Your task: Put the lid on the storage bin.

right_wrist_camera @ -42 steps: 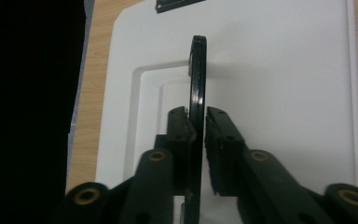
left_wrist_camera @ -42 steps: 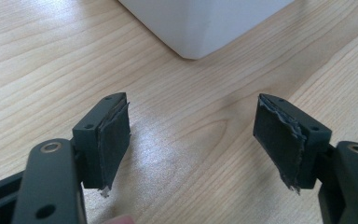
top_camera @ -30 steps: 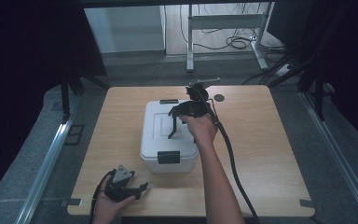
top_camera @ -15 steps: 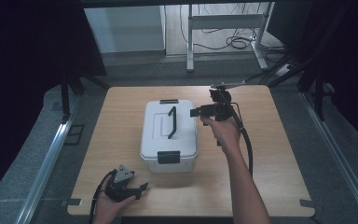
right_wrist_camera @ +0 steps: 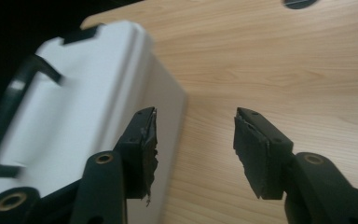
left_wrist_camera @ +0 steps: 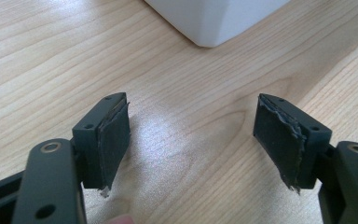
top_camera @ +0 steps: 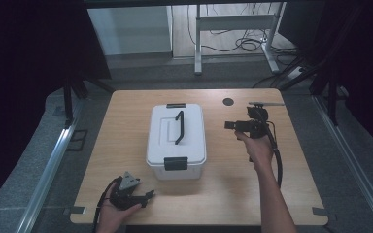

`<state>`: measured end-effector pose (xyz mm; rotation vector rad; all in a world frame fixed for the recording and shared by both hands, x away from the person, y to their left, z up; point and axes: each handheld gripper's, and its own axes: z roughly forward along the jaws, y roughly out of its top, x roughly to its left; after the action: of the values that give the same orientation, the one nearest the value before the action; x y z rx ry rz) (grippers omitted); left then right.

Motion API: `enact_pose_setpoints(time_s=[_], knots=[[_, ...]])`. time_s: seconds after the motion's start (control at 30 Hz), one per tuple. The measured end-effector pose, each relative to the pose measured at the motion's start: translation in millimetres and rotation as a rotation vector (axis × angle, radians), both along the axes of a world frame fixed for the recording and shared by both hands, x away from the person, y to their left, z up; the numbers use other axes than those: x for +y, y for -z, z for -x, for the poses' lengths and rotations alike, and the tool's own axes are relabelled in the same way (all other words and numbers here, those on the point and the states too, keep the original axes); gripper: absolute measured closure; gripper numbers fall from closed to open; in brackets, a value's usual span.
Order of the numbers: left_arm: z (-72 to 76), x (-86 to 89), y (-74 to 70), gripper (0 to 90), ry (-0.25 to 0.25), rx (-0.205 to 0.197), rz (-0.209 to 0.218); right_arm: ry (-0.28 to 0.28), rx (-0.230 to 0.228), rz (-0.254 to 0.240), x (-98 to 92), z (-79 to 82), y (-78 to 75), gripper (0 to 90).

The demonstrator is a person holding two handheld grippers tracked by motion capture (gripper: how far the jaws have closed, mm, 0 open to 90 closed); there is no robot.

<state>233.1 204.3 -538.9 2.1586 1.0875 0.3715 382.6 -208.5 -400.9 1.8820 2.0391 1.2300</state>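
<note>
Right gripper (top_camera: 229, 125) beside white box (top_camera: 176, 141): fingers (right_wrist_camera: 145, 140) spread, just been opening, holding nothing. Left gripper (top_camera: 148, 195): fingers spread, empty, over tabletop (top_camera: 126, 126). Box lid latched shut.

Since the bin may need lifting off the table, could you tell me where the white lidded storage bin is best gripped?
Probably by the black carry handle atop the white storage bin. It runs lengthwise along the lid's middle, so come from straight above with the jaws across the bar. The right gripper, open and empty beside the bin, seems the nearer one.
</note>
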Motion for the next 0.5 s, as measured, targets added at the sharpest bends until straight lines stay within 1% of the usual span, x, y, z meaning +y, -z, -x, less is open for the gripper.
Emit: enact_pose_setpoints(time_s=[0.1, 0.17, 0.27, 0.4, 0.5], knots=[[-0.2, -0.2, 0.5, 27.2, -0.001, 0.003, -0.007, 0.004, -0.035, -0.003, -16.3, 8.7, 13.1, 47.0], [-0.3, -0.3, 1.0, 27.2, -0.001, 0.002, -0.012, 0.005, -0.062, 0.005, -25.8, 15.4, 22.5, 45.8], [-0.2, -0.9, 0.8, 27.2, -0.003, 0.002, -0.013, 0.0, -0.089, -0.001, -36.7, 24.5, 37.2, 43.1], [0.4, -1.3, 0.6, 27.2, -0.005, -0.003, -0.013, -0.007, -0.136, 0.009, -43.4, 35.6, 53.6, 41.5], [0.8, -1.4, -0.6, 27.3, -0.006, -0.01, -0.015, -0.029, -0.172, 0.051, -41.9, 45.0, 64.7, 40.7]])
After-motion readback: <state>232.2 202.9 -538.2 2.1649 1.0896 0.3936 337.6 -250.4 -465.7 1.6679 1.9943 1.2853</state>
